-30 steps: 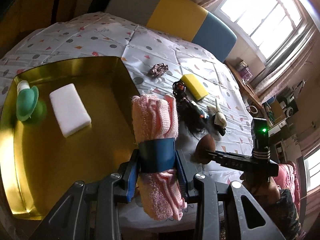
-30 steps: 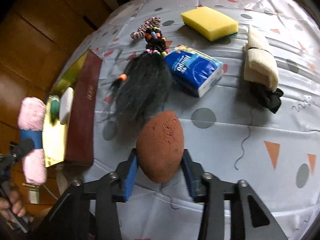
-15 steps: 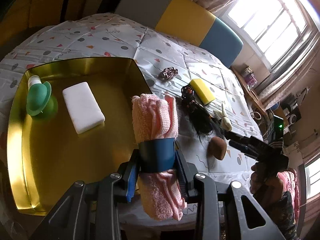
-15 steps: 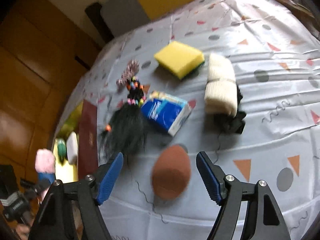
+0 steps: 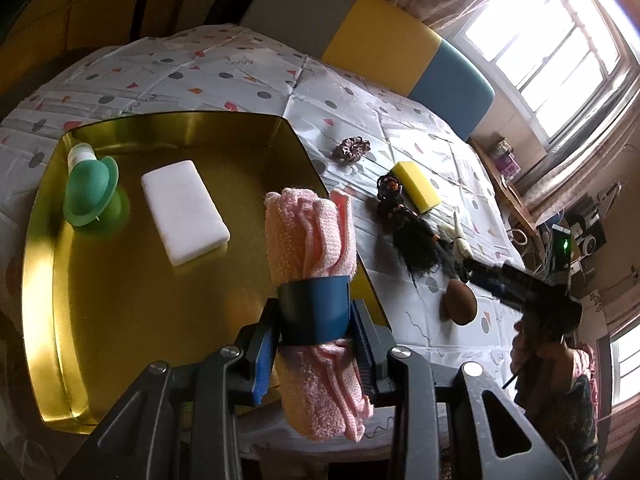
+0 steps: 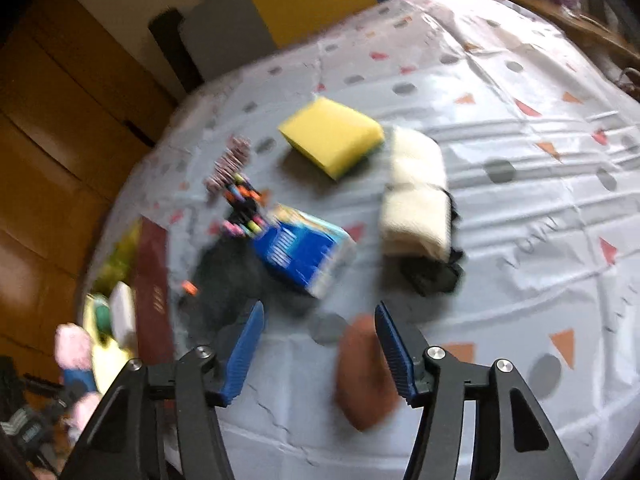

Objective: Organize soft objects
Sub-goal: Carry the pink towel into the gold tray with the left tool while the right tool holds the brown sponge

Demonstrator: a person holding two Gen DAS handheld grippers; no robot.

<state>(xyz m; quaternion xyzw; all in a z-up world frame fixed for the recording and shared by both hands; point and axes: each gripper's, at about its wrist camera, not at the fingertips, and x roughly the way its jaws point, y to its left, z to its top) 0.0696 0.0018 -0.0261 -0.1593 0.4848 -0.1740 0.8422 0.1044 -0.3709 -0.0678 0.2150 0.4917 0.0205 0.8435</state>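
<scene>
- Where a second ago the right gripper clasped the brown egg-shaped sponge, that sponge now lies free on the patterned tablecloth, partly behind the right finger; the jaws, after springing wide, are closing again with nothing pressed between them.
- That reads as a release rather than a delivery: the sponge sits outside the gold tray, so this piece is probably not yet sorted.
- Unchanged over the same second, the left gripper stays clenched on the one pink rolled towel, around its blue band, over the tray's near right edge.
- In the tray: one white foam block and one green round-capped item.
- On the cloth: one yellow sponge, one cream rolled cloth with one black piece beside it, one blue tissue pack, one black hairpiece with coloured beads, one scrunchie.
</scene>
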